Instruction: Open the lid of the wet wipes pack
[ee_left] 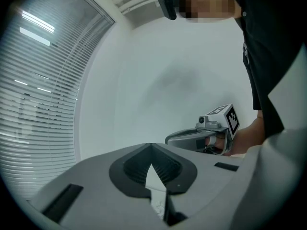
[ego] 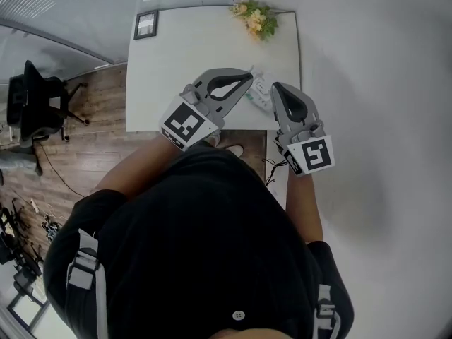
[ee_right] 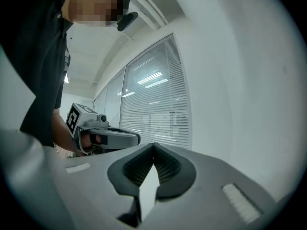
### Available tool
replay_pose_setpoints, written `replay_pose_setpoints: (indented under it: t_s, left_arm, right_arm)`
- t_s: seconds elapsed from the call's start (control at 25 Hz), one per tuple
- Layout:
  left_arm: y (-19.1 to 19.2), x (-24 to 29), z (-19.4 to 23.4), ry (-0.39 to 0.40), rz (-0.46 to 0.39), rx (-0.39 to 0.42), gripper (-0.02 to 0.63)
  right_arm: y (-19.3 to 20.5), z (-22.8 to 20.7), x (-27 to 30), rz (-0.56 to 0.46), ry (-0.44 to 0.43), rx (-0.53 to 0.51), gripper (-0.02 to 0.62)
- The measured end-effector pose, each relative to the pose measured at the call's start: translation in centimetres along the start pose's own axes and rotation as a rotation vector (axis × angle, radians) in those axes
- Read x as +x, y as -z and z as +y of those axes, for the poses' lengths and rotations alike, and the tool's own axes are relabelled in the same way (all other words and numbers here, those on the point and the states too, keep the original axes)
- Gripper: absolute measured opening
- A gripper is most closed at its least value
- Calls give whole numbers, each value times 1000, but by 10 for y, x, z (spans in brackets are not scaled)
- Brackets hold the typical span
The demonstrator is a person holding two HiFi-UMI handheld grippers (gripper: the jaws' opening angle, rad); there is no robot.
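Left gripper [ego: 247, 78] and right gripper [ego: 277, 89] both clenched, grasping nothing, hovering level above wet wipes pack [ego: 260, 94] lying near table [ego: 183, 55] edge; neither engaging it. Lid position unreadable.

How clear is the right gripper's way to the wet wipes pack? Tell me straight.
Probably clear. The wet wipes pack lies uncovered near the white table's front edge, and the right gripper shows just beside it in the head view, nothing between them. Its jaws are shut and would have to open first.

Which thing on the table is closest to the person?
The wet wipes pack, lying by the near edge; the flowers and black frame sit at the far edge.
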State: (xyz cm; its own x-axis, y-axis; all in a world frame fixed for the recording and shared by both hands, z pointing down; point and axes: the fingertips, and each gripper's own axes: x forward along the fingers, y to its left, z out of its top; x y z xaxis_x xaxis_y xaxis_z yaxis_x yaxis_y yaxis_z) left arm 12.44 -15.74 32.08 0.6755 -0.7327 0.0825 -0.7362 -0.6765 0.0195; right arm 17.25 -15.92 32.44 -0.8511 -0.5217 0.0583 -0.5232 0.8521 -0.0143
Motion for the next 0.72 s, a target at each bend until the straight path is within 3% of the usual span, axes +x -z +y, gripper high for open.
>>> replay_pose_setpoints:
  t_s: [0.36, 0.72]
  left_arm:
    - [15, -1, 2, -12, 33, -14, 6]
    - [7, 4, -3, 8, 24, -14, 6]
  right_arm:
    - [6, 2, 1, 12, -5, 15, 11]
    - [0, -1, -6, 12, 5, 3, 11]
